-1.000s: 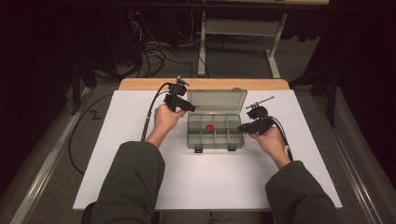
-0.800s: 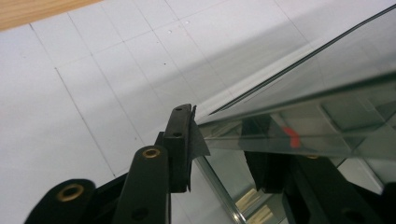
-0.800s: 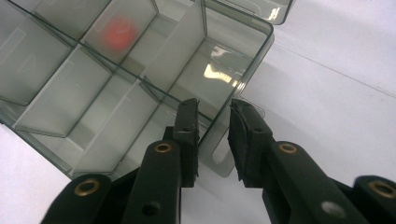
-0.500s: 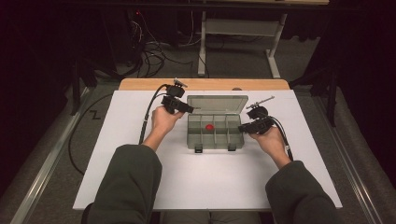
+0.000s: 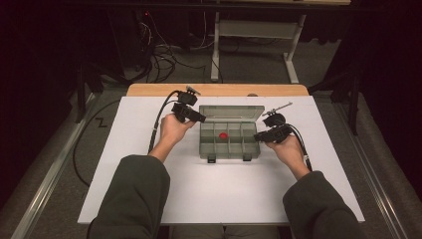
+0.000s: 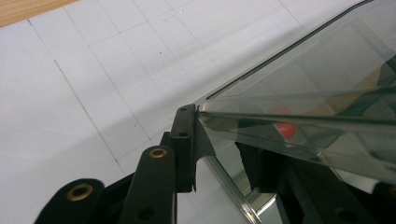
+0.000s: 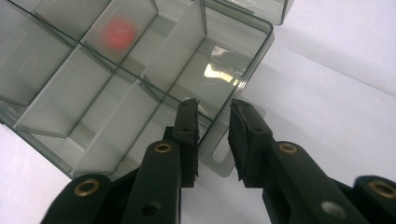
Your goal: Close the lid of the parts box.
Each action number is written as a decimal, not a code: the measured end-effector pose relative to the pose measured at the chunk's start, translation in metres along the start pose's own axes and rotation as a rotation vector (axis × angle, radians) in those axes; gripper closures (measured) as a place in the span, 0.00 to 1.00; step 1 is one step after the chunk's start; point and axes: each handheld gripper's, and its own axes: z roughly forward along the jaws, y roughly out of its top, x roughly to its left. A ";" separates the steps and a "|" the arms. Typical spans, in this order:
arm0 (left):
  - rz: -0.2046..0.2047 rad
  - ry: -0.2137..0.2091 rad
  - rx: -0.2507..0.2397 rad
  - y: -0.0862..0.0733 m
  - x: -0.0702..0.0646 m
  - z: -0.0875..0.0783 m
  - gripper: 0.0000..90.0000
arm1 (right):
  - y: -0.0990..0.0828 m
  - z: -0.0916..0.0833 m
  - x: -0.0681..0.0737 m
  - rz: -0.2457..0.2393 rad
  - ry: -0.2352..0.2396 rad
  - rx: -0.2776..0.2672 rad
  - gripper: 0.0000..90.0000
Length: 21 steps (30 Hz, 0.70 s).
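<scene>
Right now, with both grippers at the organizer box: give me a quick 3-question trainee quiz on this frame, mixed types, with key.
1. True or false: the lid of the compartment box is fully closed.
2. What colour is the small round object inside the box?
3. Which part does the left gripper have between its jaws? A) lid edge B) front latch C) a divider

Key:
1. False; the lid stands open.
2. Red.
3. A; the right gripper straddles the box's right-hand wall.

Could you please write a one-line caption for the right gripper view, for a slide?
Right gripper straddling the side wall of an open compartment box, with a red piece in one compartment.
</scene>
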 end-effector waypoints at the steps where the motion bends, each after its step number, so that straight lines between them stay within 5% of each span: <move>1: 0.003 0.001 -0.001 0.000 0.000 0.000 0.75 | 0.000 0.000 0.000 0.001 -0.001 0.000 0.84; 15: 0.007 0.000 -0.008 -0.004 0.001 0.001 0.75 | -0.002 -0.001 -0.002 0.004 0.016 -0.018 0.84; 21: 0.010 0.000 -0.005 -0.004 0.000 0.001 0.75 | -0.003 -0.016 -0.002 -0.010 0.007 -0.057 0.79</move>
